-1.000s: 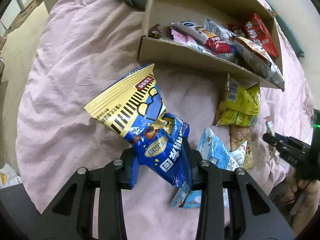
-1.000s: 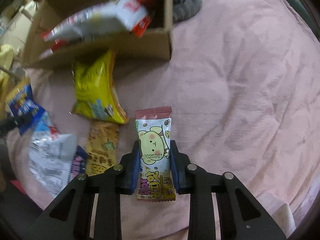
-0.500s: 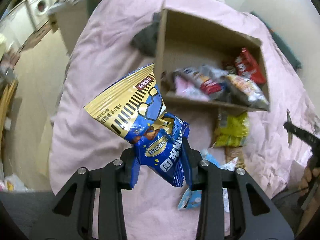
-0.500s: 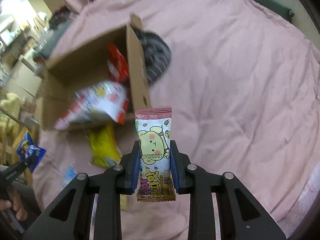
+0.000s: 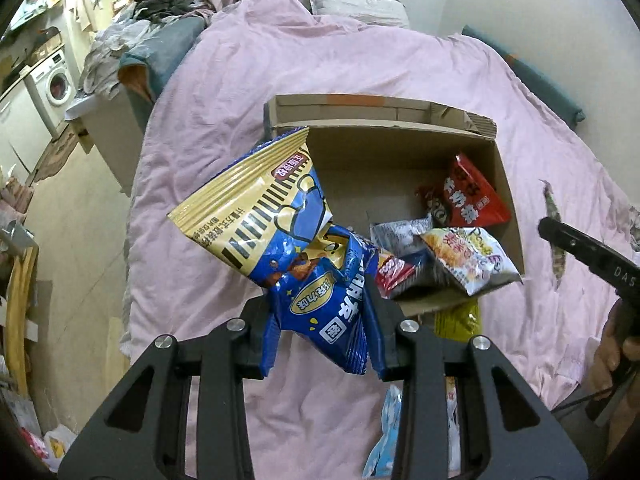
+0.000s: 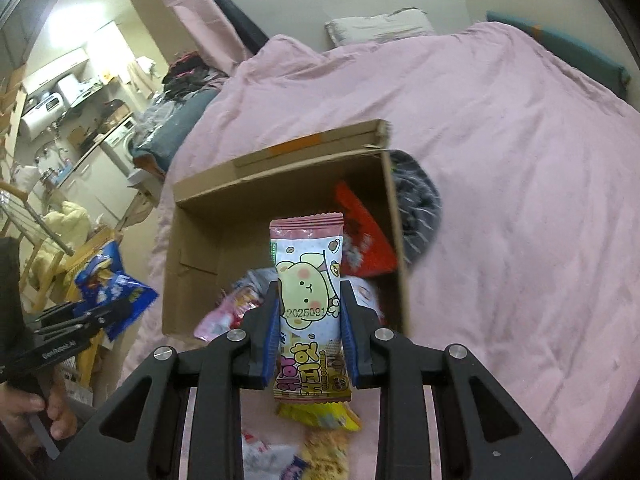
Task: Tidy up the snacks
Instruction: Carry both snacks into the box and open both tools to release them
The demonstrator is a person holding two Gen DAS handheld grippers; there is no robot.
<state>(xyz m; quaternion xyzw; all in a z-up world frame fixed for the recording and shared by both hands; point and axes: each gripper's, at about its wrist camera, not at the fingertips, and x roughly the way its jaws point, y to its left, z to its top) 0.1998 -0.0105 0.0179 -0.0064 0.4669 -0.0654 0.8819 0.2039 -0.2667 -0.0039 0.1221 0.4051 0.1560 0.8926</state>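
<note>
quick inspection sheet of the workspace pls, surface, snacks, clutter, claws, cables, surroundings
surface: pink bedspread, wrinkled
job's things: cardboard box open, holding a red snack bag and other packets; yellow packet on the bedspread by the box
clutter: grey furry item beside the box
claws: left claw shut on blue and gold chip bag; right claw shut on pink bear wafer packet
cables: nothing seen
surroundings: washing machine, pillow

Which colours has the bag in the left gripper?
Blue and gold bag, with black stripes; the left wrist view shows it best.
</note>
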